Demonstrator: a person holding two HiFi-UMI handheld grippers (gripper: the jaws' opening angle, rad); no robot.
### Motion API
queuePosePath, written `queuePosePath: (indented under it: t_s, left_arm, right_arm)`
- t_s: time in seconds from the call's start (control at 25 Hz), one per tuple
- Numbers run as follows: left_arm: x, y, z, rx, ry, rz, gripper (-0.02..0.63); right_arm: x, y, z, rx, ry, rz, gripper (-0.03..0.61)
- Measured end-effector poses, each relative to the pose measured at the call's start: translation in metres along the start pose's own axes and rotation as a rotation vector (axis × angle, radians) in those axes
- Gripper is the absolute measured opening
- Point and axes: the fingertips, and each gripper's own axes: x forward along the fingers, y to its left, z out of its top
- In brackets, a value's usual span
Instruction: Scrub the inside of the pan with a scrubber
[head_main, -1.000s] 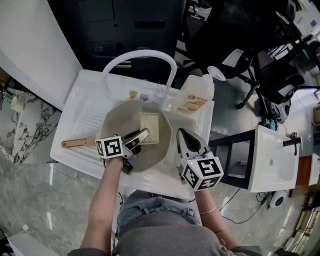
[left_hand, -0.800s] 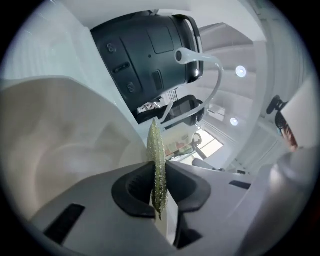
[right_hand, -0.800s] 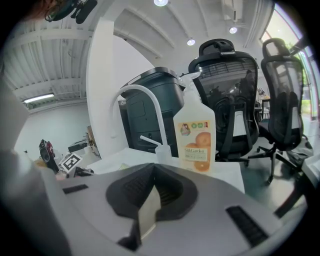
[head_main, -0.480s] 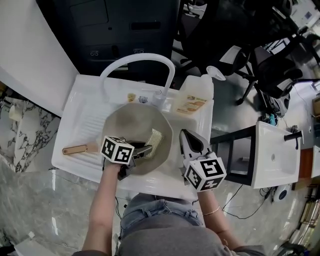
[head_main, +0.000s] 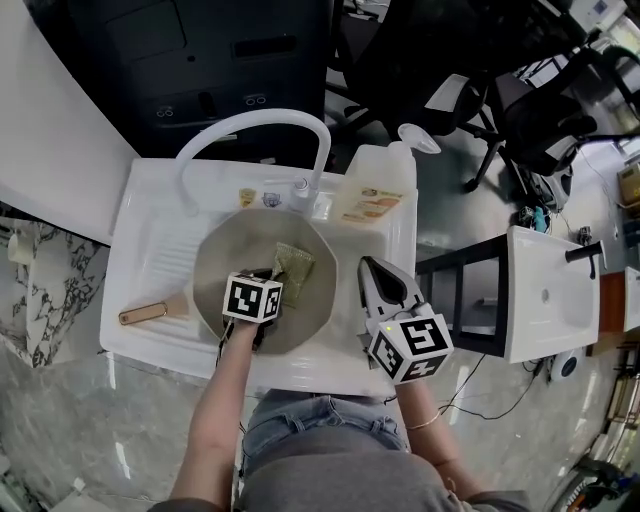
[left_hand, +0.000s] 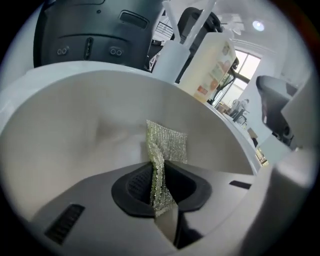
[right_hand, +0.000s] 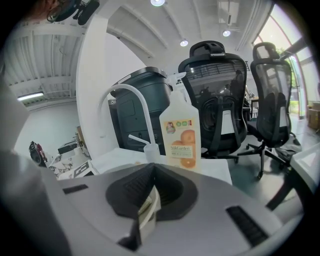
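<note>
**Scrubber clamped and in the pan, but the pan is unheld**

Far to the left of your left hand-held gripper (head_main: 271, 277), the pan's wooden handle (head_main: 145, 314) lies over the draining side of the sink (head_main: 150, 195), and nothing holds it. The left hand-held gripper reaches down into the pan (head_main: 215, 262) with its jaws clamped on the scrubber (left_hand: 167, 145). They pinch only one folded edge, and the rest of the mesh stands ahead of the jaws against the pan's pale inner surface. The faucet (head_main: 250, 122) arches beyond it.

Further right, the soap bottle (head_main: 375, 190) stands ahead of your right hand-held gripper (head_main: 366, 264). That one hangs outside the pan, just beside its rim, with its jaws together. A pale sliver shows at their seam, and I can't tell whether it is part of a jaw or something caught there.

Risks, as I judge them:
- The narrow bite may let the mesh pull free or fold under once you press and drag.
- If it folds, the hard jaw tips could scrape the pan.
- With no hold on the handle, a firm stroke may spin or slide the pan in the sink.
- A wide stroke to the right could knock your two hand-held grippers together.
</note>
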Motion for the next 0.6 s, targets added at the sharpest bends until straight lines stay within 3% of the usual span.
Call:
queuePosePath:
  t_s: [0.16,0.36,0.6]
  left_arm:
    - [-0.003,0.018,0.013,0.036,-0.032,0.116,0.066]
    - [-0.01,0.044,0.023,0.136,-0.048,0.261,0.066]
    - [-0.015,0.064,0.029,0.231,-0.028,0.375,0.064]
  right_arm:
    - [0.004,-0.004,0.001,0.004,0.001,-0.013,0.011]
    - [0.008,-0.003,0.001,0.003,0.006,-0.006,0.011]
    - [0.011,-0.001,0.001,-0.003,0.013,0.001,0.011]
